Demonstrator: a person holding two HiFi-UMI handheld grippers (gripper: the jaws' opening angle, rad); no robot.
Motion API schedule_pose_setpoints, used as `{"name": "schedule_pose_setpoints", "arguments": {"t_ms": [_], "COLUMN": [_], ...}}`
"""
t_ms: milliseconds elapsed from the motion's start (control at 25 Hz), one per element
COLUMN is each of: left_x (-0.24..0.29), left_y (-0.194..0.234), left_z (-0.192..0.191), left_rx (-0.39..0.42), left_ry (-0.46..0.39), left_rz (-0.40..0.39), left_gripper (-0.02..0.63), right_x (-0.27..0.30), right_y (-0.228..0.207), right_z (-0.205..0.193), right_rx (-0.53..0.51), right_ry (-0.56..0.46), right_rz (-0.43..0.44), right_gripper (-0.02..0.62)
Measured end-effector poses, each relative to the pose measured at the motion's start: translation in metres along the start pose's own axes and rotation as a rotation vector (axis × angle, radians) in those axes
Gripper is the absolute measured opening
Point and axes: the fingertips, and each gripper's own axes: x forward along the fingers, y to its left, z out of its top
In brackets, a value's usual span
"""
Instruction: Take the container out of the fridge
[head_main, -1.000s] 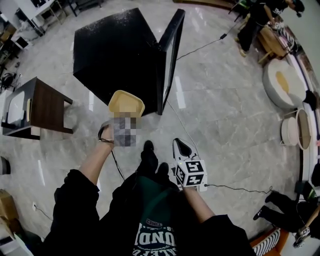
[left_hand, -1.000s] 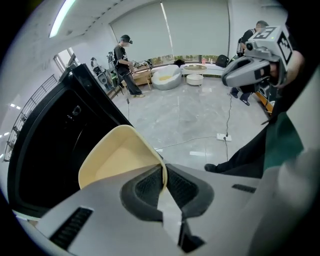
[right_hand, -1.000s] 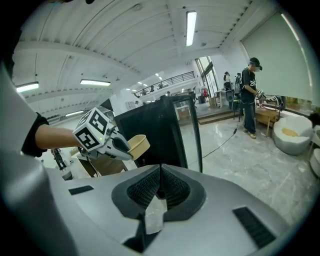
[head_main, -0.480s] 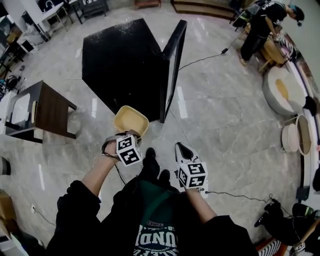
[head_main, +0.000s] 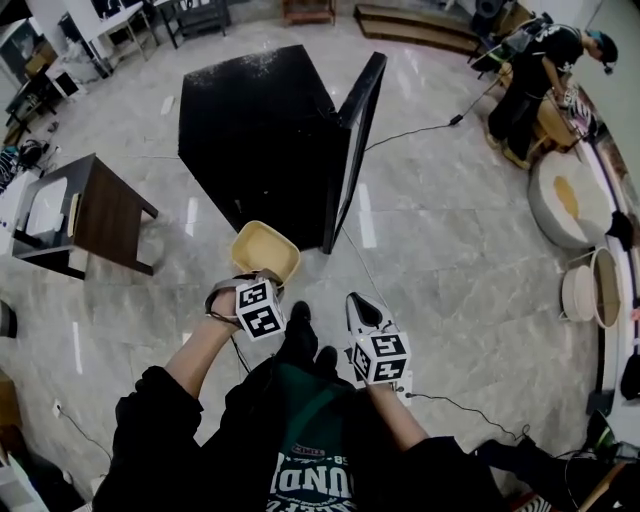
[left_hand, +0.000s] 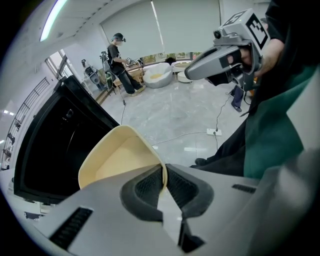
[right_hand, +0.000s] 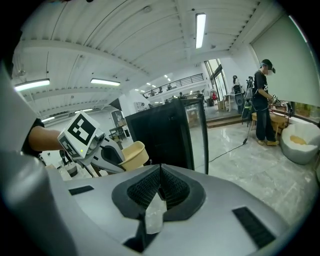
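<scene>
We find the cream container (head_main: 265, 250) outside the black fridge (head_main: 255, 130), its rim pinched by the left hand-held gripper (head_main: 262, 283). The right hand-held gripper (head_main: 360, 300) is pressed together, empty. The fridge door (head_main: 357, 140) stands open.

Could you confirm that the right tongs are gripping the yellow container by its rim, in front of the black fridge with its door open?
Not quite: the left tongs grip the yellow container by its rim, as the left gripper view shows; the right tongs are shut and empty. The black fridge does stand open.
</scene>
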Motion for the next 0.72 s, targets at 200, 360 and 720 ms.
{"name": "schedule_pose_setpoints", "arguments": {"t_ms": [200,360,720], "left_x": [-0.001,0.001,0.003], "left_y": [-0.005,-0.007,-0.007], "left_z": [-0.006,-0.008,-0.009], "left_rx": [-0.013,-0.016,-0.025], "left_ry": [0.012,0.014,0.017], "left_rz": [-0.003,-0.010,-0.017], "left_gripper": [0.025,0.025,0.025], "right_x": [0.000,0.003,0.005], "right_y": [0.006,0.010,0.011], "right_z": [0.002,0.003,0.003], "right_rx": [-0.006,-0.012,-0.015], "right_ry": [0.000,0.003,0.010], "right_rz": [0.013,0.026,0.033], "right_gripper": [0.035,0.035,0.034]}}
